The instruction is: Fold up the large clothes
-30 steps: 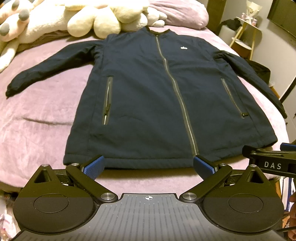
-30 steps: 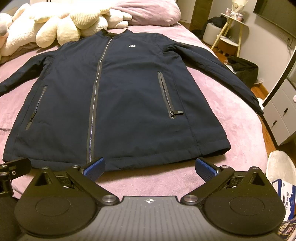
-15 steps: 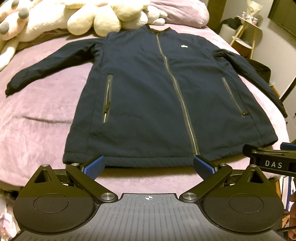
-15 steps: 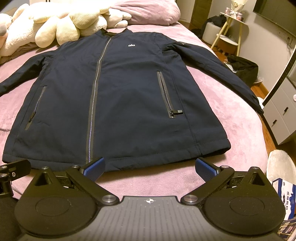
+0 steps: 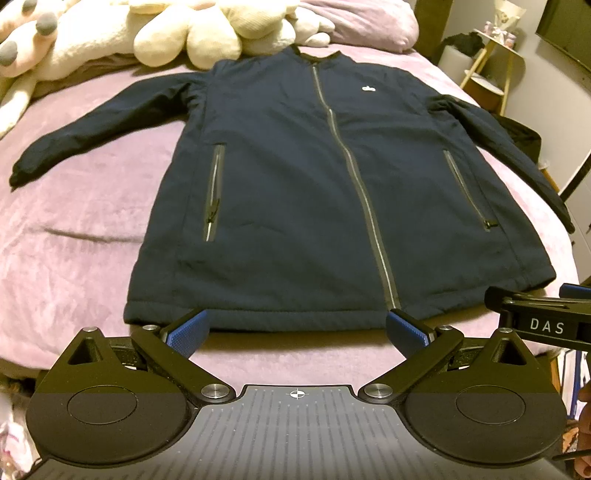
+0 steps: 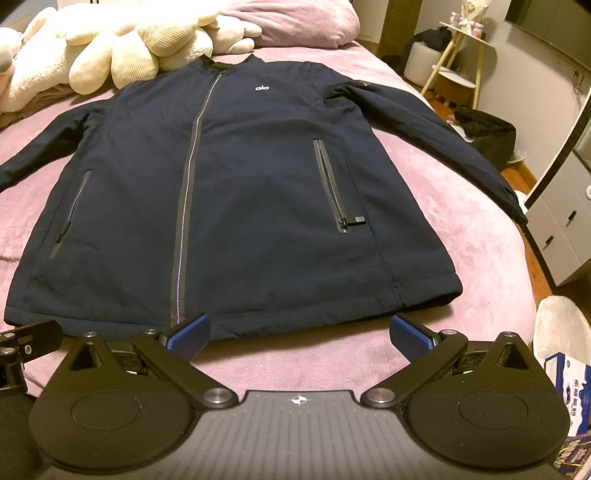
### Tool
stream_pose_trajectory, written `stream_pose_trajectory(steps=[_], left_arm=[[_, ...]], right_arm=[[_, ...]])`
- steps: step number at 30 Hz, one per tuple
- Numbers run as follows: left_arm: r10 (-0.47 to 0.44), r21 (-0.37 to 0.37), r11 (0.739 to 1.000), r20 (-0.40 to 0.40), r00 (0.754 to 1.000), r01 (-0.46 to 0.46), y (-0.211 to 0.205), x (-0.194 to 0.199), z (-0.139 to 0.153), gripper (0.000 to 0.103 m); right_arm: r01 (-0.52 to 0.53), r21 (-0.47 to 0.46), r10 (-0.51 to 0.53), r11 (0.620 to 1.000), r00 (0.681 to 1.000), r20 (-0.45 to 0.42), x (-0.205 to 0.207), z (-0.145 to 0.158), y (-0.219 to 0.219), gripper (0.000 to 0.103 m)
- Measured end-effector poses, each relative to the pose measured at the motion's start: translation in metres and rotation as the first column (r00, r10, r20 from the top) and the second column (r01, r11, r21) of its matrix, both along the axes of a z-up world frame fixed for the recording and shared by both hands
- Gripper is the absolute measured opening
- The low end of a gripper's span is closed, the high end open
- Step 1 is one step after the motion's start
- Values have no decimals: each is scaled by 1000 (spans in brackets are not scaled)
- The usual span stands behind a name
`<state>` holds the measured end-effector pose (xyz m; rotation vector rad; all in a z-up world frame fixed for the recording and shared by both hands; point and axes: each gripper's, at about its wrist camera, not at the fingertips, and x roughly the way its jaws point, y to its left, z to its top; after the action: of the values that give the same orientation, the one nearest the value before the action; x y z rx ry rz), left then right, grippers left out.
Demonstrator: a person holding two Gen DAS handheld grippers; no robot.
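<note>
Navy jacket (image 5: 332,206) flat, zipped, sleeves spread; both grippers' fingers (image 5: 186,330) (image 6: 412,334) spread, empty.

Bare blanket (image 5: 74,229) flanks the jacket (image 5: 295,192); plush toys (image 5: 192,33) crowd its collar.

— What lies on the bed (image 5: 74,221)?

— The jacket (image 5: 314,192) lies flat on it, front up, collar at the far end, hem toward us. Its sleeves spread out to either side; the left sleeve (image 5: 92,125) rests on the cover, the right sleeve (image 6: 443,133) runs to the bed's right edge.

— And behind the collar?

— Plush toys (image 6: 122,51) on the left, a pillow (image 6: 295,22) to their right.

— Where are the grippers?

— Both sit just before the hem, side by side. The left gripper (image 5: 297,328) is before the hem's left part, the right gripper (image 6: 299,330) before its right part, fingers spread wide, clear of the cloth.

— Beyond the bed?

— To the right, a small side table (image 6: 458,55) farther back, drawers (image 6: 561,229) nearer.
</note>
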<state>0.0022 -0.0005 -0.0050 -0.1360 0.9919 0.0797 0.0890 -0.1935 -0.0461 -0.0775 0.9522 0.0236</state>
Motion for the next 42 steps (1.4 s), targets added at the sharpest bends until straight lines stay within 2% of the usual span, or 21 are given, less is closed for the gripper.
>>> stream_pose_trajectory(steps=[28, 42], left_arm=[[-3, -9, 1000, -31, 1000, 3, 0, 6, -7, 103], [-20, -24, 1000, -63, 998, 19, -1, 17, -14, 103]], right_arm=[[6, 25, -6, 1000, 1000, -19, 5, -8, -4, 103], [20, 73, -17, 997, 999, -40, 13, -19, -12, 103]])
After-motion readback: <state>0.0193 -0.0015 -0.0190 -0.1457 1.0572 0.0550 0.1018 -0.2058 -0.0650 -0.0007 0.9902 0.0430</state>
